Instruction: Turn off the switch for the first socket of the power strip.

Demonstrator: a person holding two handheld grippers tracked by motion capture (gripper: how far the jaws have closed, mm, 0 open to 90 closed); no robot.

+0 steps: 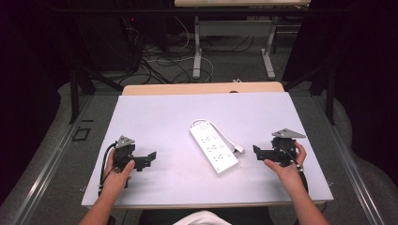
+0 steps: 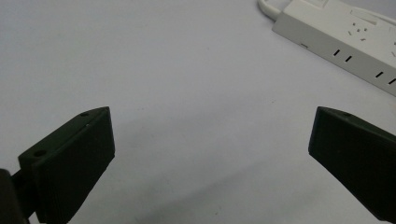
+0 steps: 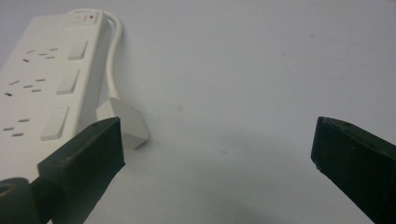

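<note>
A white power strip (image 1: 213,146) lies slantwise in the middle of the white table top (image 1: 159,117). Its thin cable loops from the far end down its right side to a white plug (image 1: 238,149). My left gripper (image 1: 149,157) is held low at the strip's left, jaws wide open and empty, pointing toward it. My right gripper (image 1: 257,151) faces it from the right, also open and empty. The left gripper view has the gripper (image 2: 211,128) over bare table, with the strip (image 2: 345,44) at upper right. From the right gripper (image 3: 215,137), the strip (image 3: 42,79) and plug (image 3: 123,119) lie just beyond the left jaw.
A wooden table edge (image 1: 202,88) shows behind the white sheet. Beyond it the floor holds tangled cables (image 1: 164,63) and the white legs of another table (image 1: 197,51). Black frame bars (image 1: 74,93) stand at both sides.
</note>
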